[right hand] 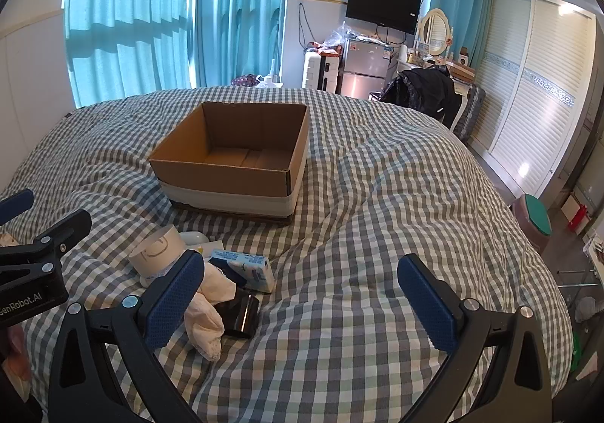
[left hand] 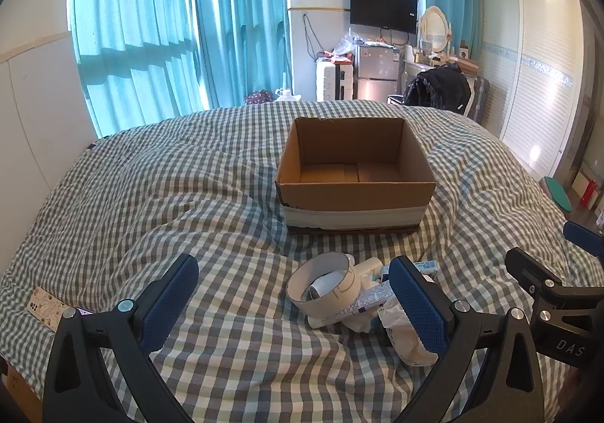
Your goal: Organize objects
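Note:
An open, empty cardboard box [left hand: 355,173] stands on the checkered bed; it also shows in the right wrist view [right hand: 234,158]. In front of it lies a small pile: a white cup [left hand: 324,285] on its side, a tube [left hand: 358,304], a crumpled white cloth [left hand: 404,332]. The right wrist view shows the cup [right hand: 160,249], a light blue packet [right hand: 245,268], the white cloth [right hand: 209,306] and a black glossy item [right hand: 241,315]. My left gripper [left hand: 294,302] is open and empty, just before the pile. My right gripper [right hand: 302,304] is open and empty, right of the pile.
A patterned phone case [left hand: 45,304] lies at the bed's left edge. The checkered duvet [right hand: 377,215] is wrinkled. Beyond the bed are curtains, a fridge [left hand: 377,71], a chair with a black jacket [left hand: 438,87] and a wardrobe [right hand: 528,102].

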Demonstrator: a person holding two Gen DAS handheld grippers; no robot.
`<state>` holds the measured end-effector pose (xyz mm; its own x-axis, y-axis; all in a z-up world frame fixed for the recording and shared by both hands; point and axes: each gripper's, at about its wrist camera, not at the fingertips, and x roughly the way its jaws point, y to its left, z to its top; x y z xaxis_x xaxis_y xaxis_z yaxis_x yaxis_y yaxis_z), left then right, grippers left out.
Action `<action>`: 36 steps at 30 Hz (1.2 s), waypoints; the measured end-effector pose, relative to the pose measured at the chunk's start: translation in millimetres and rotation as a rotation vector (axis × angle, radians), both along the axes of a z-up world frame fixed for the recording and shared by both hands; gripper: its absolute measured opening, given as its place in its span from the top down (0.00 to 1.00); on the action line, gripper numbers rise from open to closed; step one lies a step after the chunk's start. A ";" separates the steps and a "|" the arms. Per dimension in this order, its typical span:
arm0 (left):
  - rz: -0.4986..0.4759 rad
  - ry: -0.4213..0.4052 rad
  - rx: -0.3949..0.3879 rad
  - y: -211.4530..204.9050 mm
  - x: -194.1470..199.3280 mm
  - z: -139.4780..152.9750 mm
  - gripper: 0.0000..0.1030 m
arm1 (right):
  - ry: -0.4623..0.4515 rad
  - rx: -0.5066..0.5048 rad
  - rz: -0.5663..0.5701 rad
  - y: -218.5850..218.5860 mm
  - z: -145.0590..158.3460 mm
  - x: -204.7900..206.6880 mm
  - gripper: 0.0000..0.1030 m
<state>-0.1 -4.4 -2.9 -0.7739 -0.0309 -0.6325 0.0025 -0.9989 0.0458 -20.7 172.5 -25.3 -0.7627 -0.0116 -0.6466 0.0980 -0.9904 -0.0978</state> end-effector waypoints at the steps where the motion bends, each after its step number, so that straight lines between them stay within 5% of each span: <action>1: 0.000 -0.001 0.001 -0.1 0.1 0.0 0.00 | 0.000 0.001 0.003 -1.3 2.4 0.8 0.00; 36: -0.006 -0.009 0.002 1.2 2.4 -4.0 0.00 | 0.003 0.002 0.018 -6.4 3.5 3.9 0.00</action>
<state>2.3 -3.2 -7.0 -0.7686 -0.0249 -0.6393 -0.0039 -0.9990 0.0436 -16.8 166.1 -21.7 -0.7644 -0.0244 -0.6443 0.1157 -0.9883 -0.0998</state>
